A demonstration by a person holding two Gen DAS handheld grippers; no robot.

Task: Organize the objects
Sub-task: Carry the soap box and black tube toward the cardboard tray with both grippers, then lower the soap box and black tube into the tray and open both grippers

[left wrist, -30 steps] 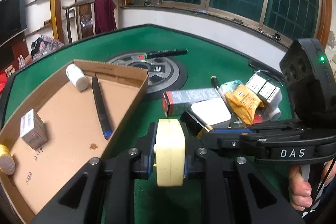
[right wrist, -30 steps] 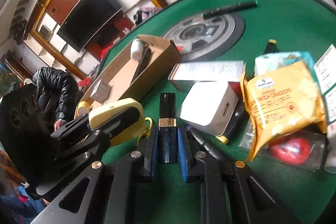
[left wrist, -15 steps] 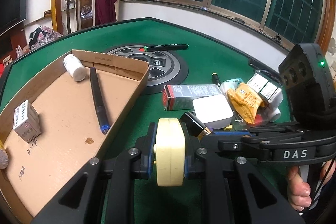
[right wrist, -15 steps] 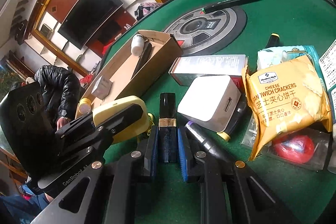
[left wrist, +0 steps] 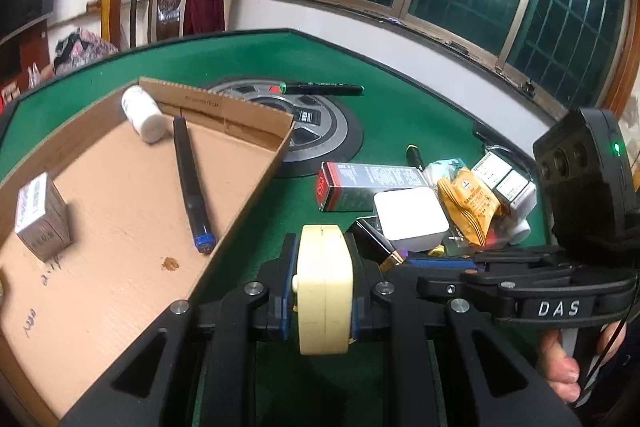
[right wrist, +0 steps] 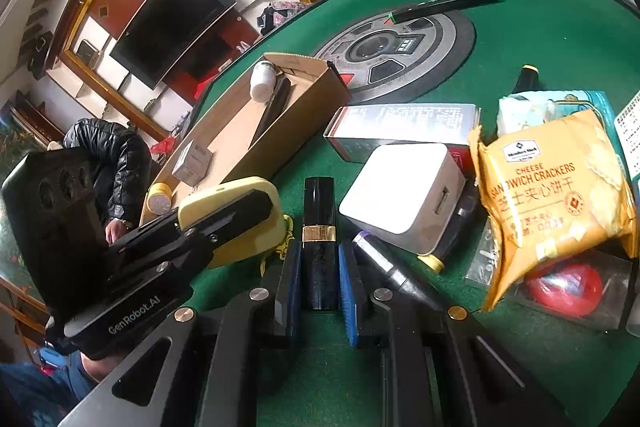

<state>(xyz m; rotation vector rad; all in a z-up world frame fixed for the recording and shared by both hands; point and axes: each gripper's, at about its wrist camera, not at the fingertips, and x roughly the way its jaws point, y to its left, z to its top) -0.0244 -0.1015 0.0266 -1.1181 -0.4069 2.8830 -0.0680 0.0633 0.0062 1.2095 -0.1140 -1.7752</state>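
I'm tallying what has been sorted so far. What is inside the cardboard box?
Inside the cardboard box: a white bottle, a dark pen, a small grey carton and a yellow-capped container. The near end lies outside both views.

You see a pale yellow case (left wrist: 325, 287) over green felt (left wrist: 240, 55), beside a brown cardboard tray (left wrist: 120, 195). Your black tube (right wrist: 319, 243) wears 1 gold band; the cracker packet (right wrist: 548, 203) is orange-yellow.

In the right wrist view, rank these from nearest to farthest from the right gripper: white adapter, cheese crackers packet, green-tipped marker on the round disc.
From the right gripper, shut on the black tube:
1. White adapter, just right of the fingers.
2. Cheese crackers packet, farther right, beyond the adapter.
3. Green-tipped marker, far back across the round disc.
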